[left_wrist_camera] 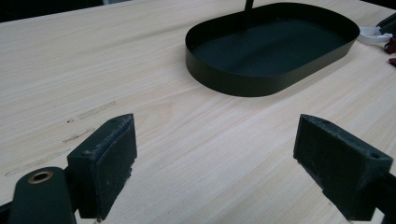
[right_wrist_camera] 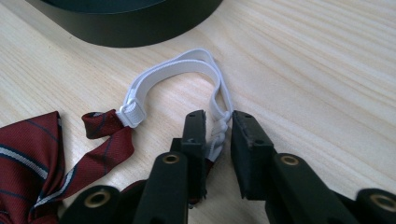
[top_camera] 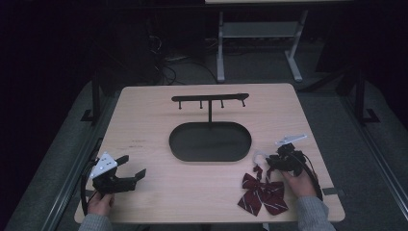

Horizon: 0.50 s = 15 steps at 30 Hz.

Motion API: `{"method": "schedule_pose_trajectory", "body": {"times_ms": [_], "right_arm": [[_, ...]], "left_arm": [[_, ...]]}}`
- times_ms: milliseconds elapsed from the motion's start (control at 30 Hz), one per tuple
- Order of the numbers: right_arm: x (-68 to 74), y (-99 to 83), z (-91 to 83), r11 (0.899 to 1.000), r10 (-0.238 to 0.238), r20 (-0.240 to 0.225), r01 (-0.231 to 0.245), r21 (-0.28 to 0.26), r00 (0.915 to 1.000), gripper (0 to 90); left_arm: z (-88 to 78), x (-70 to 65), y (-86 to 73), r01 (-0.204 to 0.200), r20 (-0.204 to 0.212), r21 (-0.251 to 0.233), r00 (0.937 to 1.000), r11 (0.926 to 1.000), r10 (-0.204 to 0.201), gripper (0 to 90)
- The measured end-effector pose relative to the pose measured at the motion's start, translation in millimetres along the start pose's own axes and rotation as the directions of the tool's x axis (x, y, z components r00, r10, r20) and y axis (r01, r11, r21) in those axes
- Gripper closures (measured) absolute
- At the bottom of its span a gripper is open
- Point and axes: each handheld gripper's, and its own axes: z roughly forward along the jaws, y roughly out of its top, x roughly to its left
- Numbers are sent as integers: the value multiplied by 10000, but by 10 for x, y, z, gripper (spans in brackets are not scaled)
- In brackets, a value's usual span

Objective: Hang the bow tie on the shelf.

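Dark room beyond, with grey metal legs of another bench [top_camera: 220, 48] and loose cables on the floor behind.

Surface: pale wood-grain table [top_camera: 144, 115], rounded corners, faint scuff marks on its left part. No brand, label or legible writing on any item.

Item 1: black oval metal tray [top_camera: 210, 141] with low upright wall, at the table's centre; a thin black post rises from its far rim and carries a horizontal black bar with small hanging pegs [top_camera: 210, 98]. Its inside is bare in the high view and the left gripper view [left_wrist_camera: 275, 44].

Item 2: dark red bow tie with thin white stripes [top_camera: 262, 195], lying flat near the front right edge of the table, apart from the tray. Its white elastic neck strap [right_wrist_camera: 187, 65] loops out toward the tray and stops short of the tray wall; a small white buckle joins the strap to a red tab of the tie [right_wrist_camera: 100, 123].

Item 3: right gripper [right_wrist_camera: 218, 125], black, held by a hand with a grey sleeve, just behind the tie. Jaws narrowed around a knotted part of the white strap; the strap sits between the pads, and whether both pads press it cannot be told.

Item 4: left gripper [left_wrist_camera: 215, 154], black with a grey three-cornered plate, near the front left corner [top_camera: 120, 168]. Jaws stand wide apart over bare wood, holding nothing.
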Motion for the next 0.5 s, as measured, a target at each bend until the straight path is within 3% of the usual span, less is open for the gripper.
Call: {"method": "schedule_pose_trajectory", "body": {"times_ms": [133,500], "right_arm": [[11,-3,-2,9999,-110,93,110,21,9999,819],[8,-31,-23,10000,5,115,-6,21,9999,862]], "left_arm": [[4,-1,3,-36,21,0,10000,10000,36,128],[2,-4,3,-7,42,-12,10000,10000,7,128]]}}
